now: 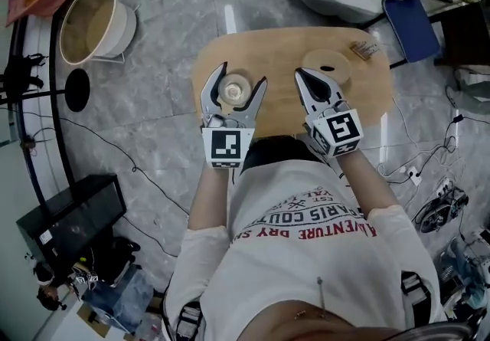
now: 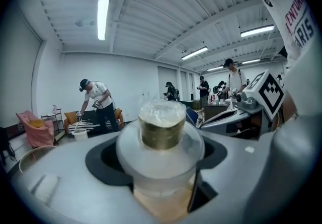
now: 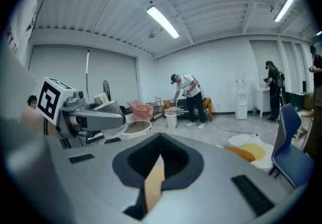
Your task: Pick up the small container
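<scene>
Left tool (image 1: pixel 243 73) gripping small container (image 1: pixel 235 90), right tool (image 1: pixel 306 73) closed

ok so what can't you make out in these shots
- small container contents: cloudy wall, left gripper view
- whether the left gripper jaws pinch it: its own collar covers the contact
- small object on the table: too small to name, head view

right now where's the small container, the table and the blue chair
small container (image 2: pixel 162 135), left gripper view, on its gold band
table (image 1: pixel 282 52), head view, bare wood between the grippers
blue chair (image 1: pixel 412 19), head view, on its blue seat
</scene>
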{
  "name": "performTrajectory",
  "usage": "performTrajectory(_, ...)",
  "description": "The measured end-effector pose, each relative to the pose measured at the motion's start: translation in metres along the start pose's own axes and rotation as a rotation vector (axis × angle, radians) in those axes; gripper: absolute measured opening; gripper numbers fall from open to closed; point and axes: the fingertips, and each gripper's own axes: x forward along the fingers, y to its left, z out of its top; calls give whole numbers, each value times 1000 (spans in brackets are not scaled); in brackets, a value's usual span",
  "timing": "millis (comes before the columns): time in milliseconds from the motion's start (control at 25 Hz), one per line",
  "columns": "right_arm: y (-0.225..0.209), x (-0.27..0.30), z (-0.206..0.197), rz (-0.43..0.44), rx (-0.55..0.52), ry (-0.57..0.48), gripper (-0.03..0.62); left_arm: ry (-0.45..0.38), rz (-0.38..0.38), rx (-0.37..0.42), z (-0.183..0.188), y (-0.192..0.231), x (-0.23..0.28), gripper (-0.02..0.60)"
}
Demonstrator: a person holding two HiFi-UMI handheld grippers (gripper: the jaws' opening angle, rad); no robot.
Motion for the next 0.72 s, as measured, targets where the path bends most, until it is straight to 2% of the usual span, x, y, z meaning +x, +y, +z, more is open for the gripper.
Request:
performTrajectory(360,8,-30,66,17,-86,-110,-3,-116,-15,29,84,-5,-32,344)
performTrajectory(720,25,-36,103,67,-115,-187,-3,-136,15,65,108,9,-53,344)
